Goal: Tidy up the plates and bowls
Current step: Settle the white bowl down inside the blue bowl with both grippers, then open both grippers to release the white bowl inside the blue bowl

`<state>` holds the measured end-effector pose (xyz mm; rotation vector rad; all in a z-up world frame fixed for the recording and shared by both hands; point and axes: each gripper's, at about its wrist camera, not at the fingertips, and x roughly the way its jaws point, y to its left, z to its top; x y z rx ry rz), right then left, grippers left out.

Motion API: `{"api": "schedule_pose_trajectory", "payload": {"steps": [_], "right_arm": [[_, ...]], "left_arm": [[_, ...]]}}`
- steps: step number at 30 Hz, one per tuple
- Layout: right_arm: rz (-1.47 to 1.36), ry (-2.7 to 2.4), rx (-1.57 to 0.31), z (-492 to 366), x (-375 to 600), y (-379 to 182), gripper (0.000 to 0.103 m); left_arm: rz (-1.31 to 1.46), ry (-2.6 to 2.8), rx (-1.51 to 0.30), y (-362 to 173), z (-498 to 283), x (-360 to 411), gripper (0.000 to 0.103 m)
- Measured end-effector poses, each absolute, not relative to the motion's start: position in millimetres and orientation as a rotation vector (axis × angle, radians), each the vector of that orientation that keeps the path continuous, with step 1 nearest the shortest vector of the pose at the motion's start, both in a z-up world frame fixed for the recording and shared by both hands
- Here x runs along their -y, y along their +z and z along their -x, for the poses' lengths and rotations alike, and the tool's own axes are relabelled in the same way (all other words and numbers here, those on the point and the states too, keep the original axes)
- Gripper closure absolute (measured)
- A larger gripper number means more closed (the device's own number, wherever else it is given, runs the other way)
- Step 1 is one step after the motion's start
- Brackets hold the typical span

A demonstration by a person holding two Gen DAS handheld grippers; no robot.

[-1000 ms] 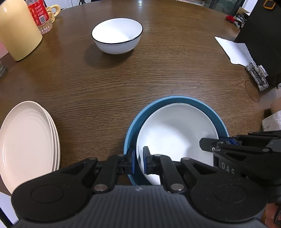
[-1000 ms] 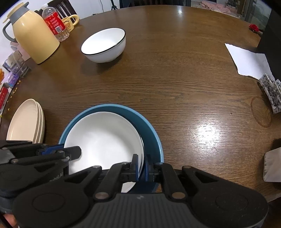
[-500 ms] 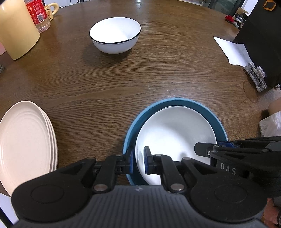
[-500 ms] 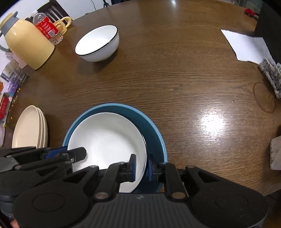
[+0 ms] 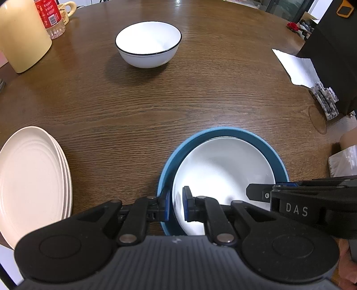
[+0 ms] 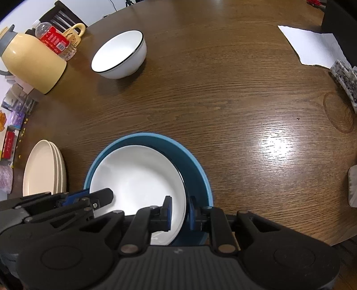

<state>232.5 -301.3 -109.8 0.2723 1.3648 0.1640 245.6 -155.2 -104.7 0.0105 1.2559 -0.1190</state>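
A white shallow bowl (image 5: 223, 167) (image 6: 138, 174) lies nested inside a wider blue bowl (image 5: 227, 131) (image 6: 194, 174) near the table's front edge. My left gripper (image 5: 176, 204) is shut on the white bowl's near-left rim, one pad inside and one outside. My right gripper (image 6: 180, 209) straddles the white bowl's right rim; its jaws are opening and the pads stand off the rim. A second white bowl (image 5: 148, 42) (image 6: 119, 55) with a thin black rim stands alone farther back. A stack of cream plates (image 5: 29, 183) (image 6: 42, 171) rests at the left edge.
A yellow thermos jug (image 5: 22, 38), a red-labelled bottle (image 5: 50, 17) and a mug (image 5: 67, 9) stand at the back left. White paper (image 5: 294, 69), a patterned clip (image 5: 325, 100) and a black box (image 5: 334, 55) are at the right. Bare wood separates the bowls.
The right gripper's jaws have spread apart from the white bowl's rim, and that gripper has rolled a little. The left gripper and the bowls have stayed put.
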Motion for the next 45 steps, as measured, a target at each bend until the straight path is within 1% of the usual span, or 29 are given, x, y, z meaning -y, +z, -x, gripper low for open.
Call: {"api": "schedule_pose_trajectory", "payload": {"steps": [2,5,19,23,24,28,42,45], "right_arm": [[-0.266,0.167,-1.363,-233.3,301.0,-109.2,0.084],[-0.243,0.162,-1.359,-233.2,298.0,-108.2,0.085],[-0.202,0.157,-1.360,-231.0,292.1,-96.9,0.085],[-0.197,0.153,-1.350,-230.3,292.1,-93.3,0.088],[-0.191,0.150,-1.349,-229.9,291.7,-93.1,0.091],[-0.176,0.141,-1.349,-227.8,291.5,-93.5,0.096],[-0.131,0.138,-1.347,-223.7,290.0,-86.1,0.097],[-0.108,0.133,-1.351,-224.7,287.9,-86.9,0.097]], "left_arm": [[-0.014,-0.121,-1.255,-104.9,-245.2,156.1,0.094],[-0.013,-0.120,-1.248,-104.2,-244.5,156.0,0.094],[-0.009,-0.125,-1.248,-101.0,-241.7,155.8,0.095],[-0.005,-0.120,-1.248,-100.8,-241.3,155.8,0.095],[-0.004,-0.118,-1.248,-100.6,-241.1,155.8,0.095],[-0.002,-0.114,-1.249,-100.9,-241.0,155.6,0.095],[0.004,-0.122,-1.251,-99.1,-238.6,154.8,0.095],[-0.005,-0.111,-1.261,-101.5,-239.7,156.4,0.097]]}}
